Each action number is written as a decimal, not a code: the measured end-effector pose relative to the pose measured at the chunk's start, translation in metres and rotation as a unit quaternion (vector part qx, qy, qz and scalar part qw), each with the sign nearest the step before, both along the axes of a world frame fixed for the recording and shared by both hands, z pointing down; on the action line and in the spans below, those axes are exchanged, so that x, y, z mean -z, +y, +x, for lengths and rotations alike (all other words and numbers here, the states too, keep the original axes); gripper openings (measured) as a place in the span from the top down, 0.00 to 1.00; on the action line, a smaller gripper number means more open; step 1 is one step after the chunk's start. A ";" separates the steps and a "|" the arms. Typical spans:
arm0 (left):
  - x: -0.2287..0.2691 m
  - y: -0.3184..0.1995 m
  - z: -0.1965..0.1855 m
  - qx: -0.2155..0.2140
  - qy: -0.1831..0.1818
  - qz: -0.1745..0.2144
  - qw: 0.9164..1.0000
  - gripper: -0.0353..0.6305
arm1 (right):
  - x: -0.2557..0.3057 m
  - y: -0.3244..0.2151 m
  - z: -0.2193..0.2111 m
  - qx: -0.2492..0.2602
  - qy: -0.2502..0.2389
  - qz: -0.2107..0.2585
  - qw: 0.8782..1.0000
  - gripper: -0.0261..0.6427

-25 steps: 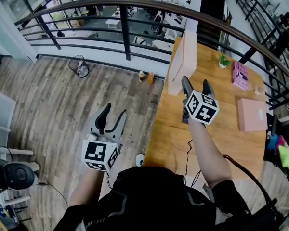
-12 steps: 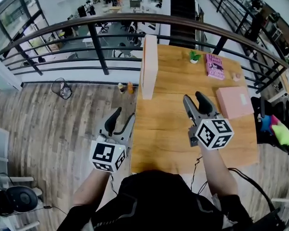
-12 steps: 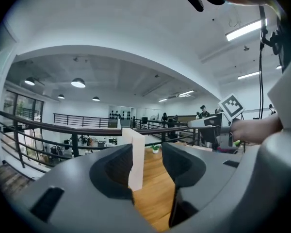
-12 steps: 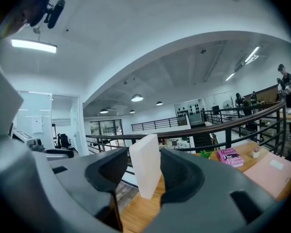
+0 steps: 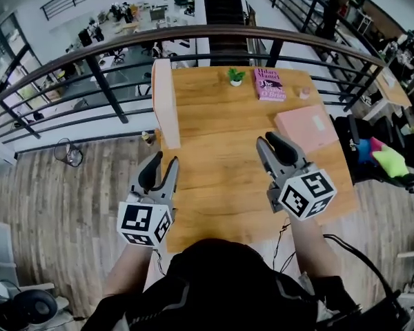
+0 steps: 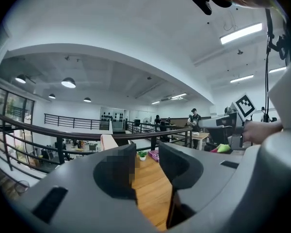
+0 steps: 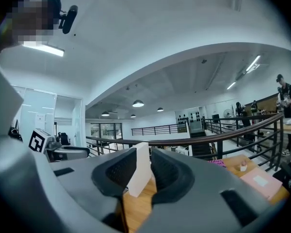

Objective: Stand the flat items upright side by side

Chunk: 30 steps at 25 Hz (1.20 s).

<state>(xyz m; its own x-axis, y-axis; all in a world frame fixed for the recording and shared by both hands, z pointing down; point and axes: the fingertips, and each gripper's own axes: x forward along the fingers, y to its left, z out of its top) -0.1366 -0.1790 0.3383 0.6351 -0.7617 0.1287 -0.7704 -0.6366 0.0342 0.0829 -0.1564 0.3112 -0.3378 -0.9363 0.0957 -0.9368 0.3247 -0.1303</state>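
Standing upright at left edge of table [image 5: 221, 164], box [image 5: 164, 102] leaves middle open.

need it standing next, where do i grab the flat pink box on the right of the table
Probably its near edge, from the person's side: the pink box lies flat on the table, so only its thin edges offer a pinch, and nothing blocks that edge.
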 end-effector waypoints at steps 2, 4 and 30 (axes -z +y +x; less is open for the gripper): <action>0.006 -0.002 0.009 -0.005 0.003 0.006 1.000 0.73 | 0.001 0.005 0.012 -0.006 0.005 0.003 1.000 0.82; 0.011 -0.004 0.016 -0.007 0.006 0.011 1.000 0.75 | 0.002 0.008 0.023 -0.010 0.007 0.004 1.000 0.85; -0.029 0.010 0.228 -0.167 -0.019 -0.038 0.985 0.64 | -0.039 0.071 0.276 -0.140 0.020 -0.030 0.990 0.58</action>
